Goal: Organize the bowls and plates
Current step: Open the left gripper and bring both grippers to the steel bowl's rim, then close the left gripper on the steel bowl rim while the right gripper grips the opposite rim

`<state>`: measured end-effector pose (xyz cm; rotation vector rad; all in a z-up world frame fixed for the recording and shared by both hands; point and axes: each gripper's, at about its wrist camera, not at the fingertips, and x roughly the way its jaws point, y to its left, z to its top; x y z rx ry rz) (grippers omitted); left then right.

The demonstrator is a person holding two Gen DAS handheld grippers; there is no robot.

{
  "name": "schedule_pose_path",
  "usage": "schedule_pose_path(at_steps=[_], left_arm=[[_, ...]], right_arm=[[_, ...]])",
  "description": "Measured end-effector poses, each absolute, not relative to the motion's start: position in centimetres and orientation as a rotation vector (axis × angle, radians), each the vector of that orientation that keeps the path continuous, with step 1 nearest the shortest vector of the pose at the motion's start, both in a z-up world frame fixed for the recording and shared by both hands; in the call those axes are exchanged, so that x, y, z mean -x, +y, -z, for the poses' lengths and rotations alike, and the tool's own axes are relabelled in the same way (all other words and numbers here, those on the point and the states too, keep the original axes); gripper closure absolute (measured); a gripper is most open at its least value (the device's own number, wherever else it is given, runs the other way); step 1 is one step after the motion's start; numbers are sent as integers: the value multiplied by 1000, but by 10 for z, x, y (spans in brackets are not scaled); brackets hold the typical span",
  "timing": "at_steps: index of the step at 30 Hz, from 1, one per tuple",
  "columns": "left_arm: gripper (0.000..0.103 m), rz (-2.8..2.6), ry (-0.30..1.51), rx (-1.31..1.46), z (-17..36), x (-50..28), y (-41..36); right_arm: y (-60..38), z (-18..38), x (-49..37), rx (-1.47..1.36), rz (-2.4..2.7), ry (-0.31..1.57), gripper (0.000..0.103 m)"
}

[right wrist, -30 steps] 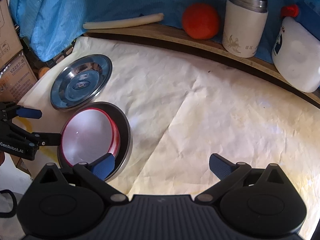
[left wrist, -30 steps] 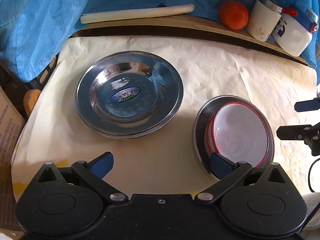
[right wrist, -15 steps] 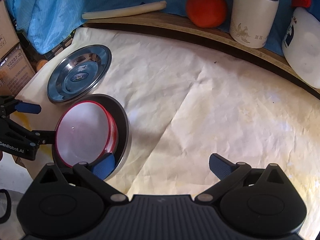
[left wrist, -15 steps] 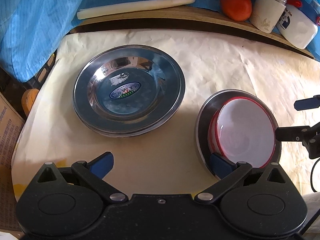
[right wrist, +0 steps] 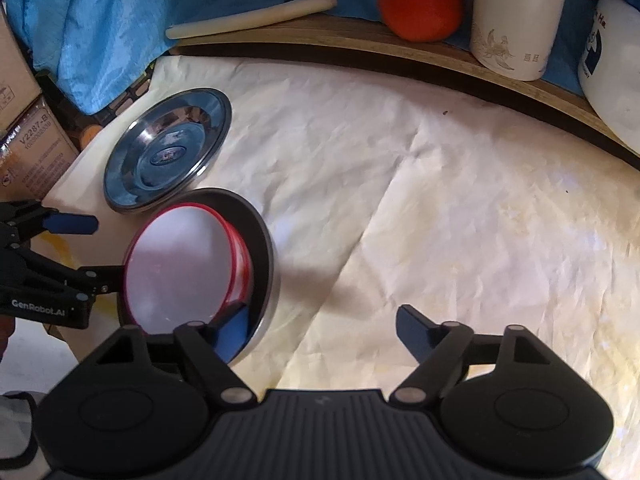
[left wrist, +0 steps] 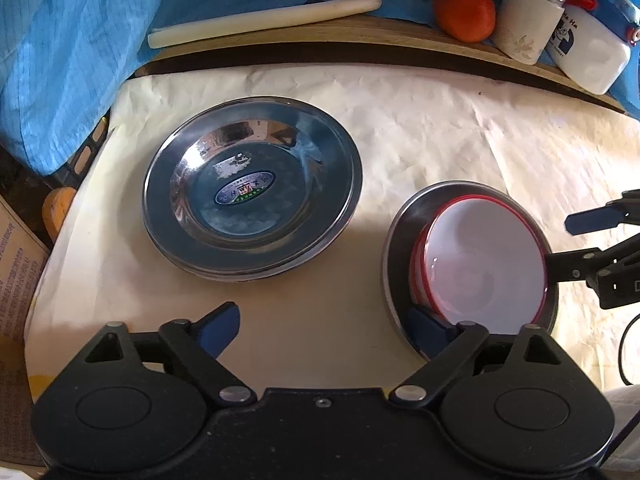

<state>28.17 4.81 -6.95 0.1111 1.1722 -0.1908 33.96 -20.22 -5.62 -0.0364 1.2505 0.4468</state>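
Observation:
A stack of steel plates (left wrist: 252,196) sits on the paper-covered table, left of centre; it also shows in the right wrist view (right wrist: 168,152). White bowls with red rims (left wrist: 480,256) are nested inside a steel bowl (left wrist: 400,248), seen too in the right wrist view (right wrist: 176,272) with the steel bowl's rim (right wrist: 264,256). My left gripper (left wrist: 324,328) is open; one finger reaches inside the steel bowl's near rim. My right gripper (right wrist: 320,328) is open; one finger dips inside the steel bowl on the opposite side.
A wooden ledge at the back carries a white rolled stick (left wrist: 260,20), an orange fruit (left wrist: 464,10), a cream thermos (left wrist: 528,16) and a white bottle (left wrist: 592,52). Blue cloth (left wrist: 60,60) hangs at the left. Cardboard boxes (right wrist: 32,152) stand beyond the table's left edge.
Both grippers have closed in on the nested bowls from opposite sides, and the bowls look nearer and slightly tilted. The plate stack has not moved.

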Motion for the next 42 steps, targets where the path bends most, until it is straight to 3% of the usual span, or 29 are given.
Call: schedule_pose_path(at_steps=[7, 9, 10, 14, 18, 27, 42], left_arm=[[50, 257, 1192, 2, 68, -283, 52], [58, 267, 1211, 80, 70, -285, 58], [62, 272, 1217, 107, 71, -286, 59], [73, 294, 1222, 159, 71, -286, 61], [93, 324, 1224, 196, 71, -286, 59], [93, 316, 1251, 263, 77, -292, 64], [94, 235, 1283, 190, 81, -294, 47]], right_arm=[[-202, 53, -337, -23, -494, 1248, 52], [-201, 52, -336, -60, -522, 1254, 71], [-201, 52, -336, -77, -530, 1259, 75], [-201, 53, -337, -98, -526, 1266, 80], [-205, 55, -337, -154, -526, 1272, 86], [-215, 63, -339, -278, -502, 1293, 87], [-192, 65, -339, -176, -436, 1304, 92]])
